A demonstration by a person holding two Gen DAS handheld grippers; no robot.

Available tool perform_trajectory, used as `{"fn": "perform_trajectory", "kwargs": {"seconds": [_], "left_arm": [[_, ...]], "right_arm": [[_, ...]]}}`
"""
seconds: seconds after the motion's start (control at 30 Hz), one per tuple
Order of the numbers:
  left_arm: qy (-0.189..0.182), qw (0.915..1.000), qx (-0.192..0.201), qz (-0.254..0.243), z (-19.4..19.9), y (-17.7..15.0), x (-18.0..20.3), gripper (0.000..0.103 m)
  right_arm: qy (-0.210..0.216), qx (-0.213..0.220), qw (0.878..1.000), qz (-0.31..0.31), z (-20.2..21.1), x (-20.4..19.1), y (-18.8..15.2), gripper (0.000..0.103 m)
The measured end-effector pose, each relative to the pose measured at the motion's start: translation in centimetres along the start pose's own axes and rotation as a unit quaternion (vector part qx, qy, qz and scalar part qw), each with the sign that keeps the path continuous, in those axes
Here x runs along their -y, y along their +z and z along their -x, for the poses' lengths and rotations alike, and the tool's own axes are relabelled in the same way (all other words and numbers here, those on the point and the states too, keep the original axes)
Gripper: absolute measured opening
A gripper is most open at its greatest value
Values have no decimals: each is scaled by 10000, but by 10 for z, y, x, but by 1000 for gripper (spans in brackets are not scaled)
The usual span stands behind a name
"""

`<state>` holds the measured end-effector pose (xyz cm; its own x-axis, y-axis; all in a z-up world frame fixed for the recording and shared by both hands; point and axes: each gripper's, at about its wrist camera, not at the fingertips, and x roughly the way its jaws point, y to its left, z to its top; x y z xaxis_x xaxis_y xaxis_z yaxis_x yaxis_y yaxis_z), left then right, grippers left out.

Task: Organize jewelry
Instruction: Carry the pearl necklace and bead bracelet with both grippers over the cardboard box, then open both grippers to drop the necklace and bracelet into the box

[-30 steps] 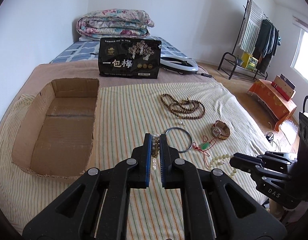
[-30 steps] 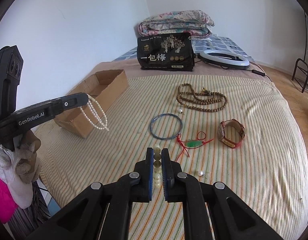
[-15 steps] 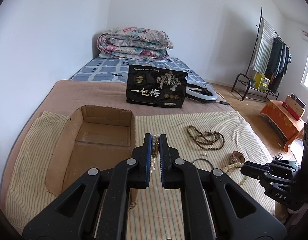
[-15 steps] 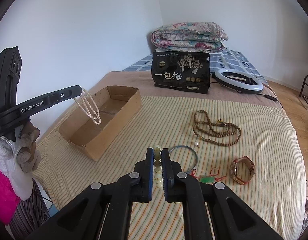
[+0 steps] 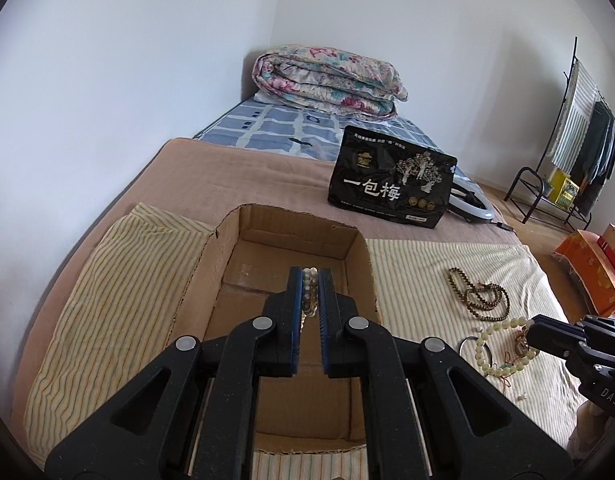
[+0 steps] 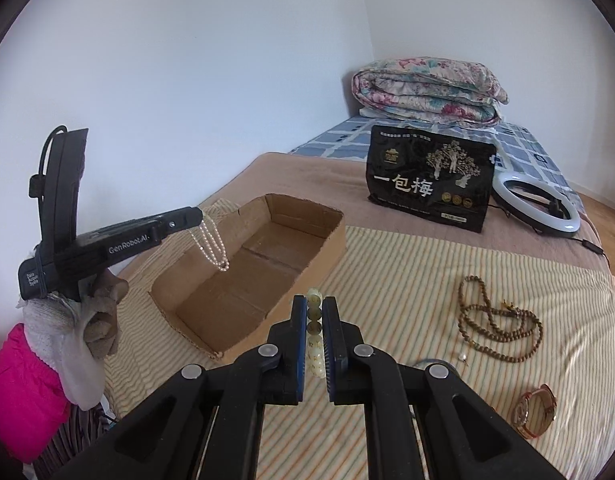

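My left gripper (image 5: pixel 310 276) is shut on a pearl necklace (image 6: pixel 211 246) and holds it above the open cardboard box (image 5: pixel 363 264); the strands hang over the box's near end (image 6: pixel 187 276) in the right wrist view. My right gripper (image 6: pixel 314 305) is shut on a pale green bead bracelet (image 5: pixel 492 350) and hovers to the right of the box, above the striped cloth. A brown bead necklace (image 6: pixel 495 320), a watch (image 6: pixel 537 410) and a small pearl (image 6: pixel 463 357) lie on the cloth.
A black snack bag (image 5: pixel 391 178) stands behind the box. A ring light (image 6: pixel 535 204) lies beside it. A folded floral quilt (image 5: pixel 327 80) sits at the bed's head. A clothes rack (image 5: pixel 579 136) and an orange box (image 5: pixel 591 268) stand right of the bed.
Both grippers rose and moved left toward the box. The left gripper with the pearls now hangs over the box. The right gripper lifted the bead bracelet off the cloth.
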<state>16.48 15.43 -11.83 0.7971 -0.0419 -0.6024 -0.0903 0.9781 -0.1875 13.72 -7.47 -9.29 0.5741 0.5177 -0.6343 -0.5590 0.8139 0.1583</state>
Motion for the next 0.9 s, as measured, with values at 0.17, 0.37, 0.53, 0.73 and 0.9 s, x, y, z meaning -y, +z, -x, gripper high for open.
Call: {"fn": "perform_trajectory", "kwargs": {"seconds": [0.17, 0.37, 0.53, 0.73, 0.9], "left_arm": [[124, 9998, -116, 98, -13, -5, -12, 5], [126, 9995, -143, 244, -20, -5, -24, 5], [127, 9992, -260, 274, -28, -6, -25, 5], [141, 9991, -294, 255, -29, -7, -25, 5], [184, 9987, -341, 326, -31, -6, -27, 5]], "right_arm": [[230, -52, 9997, 88, -24, -17, 11, 5], [460, -138, 9988, 123, -53, -35, 20, 5], [585, -203, 9979, 172, -72, -48, 24, 5], [675, -445, 9965, 194, -92, -53, 17, 6], [660, -467, 9965, 198, -93, -53, 15, 21]]}}
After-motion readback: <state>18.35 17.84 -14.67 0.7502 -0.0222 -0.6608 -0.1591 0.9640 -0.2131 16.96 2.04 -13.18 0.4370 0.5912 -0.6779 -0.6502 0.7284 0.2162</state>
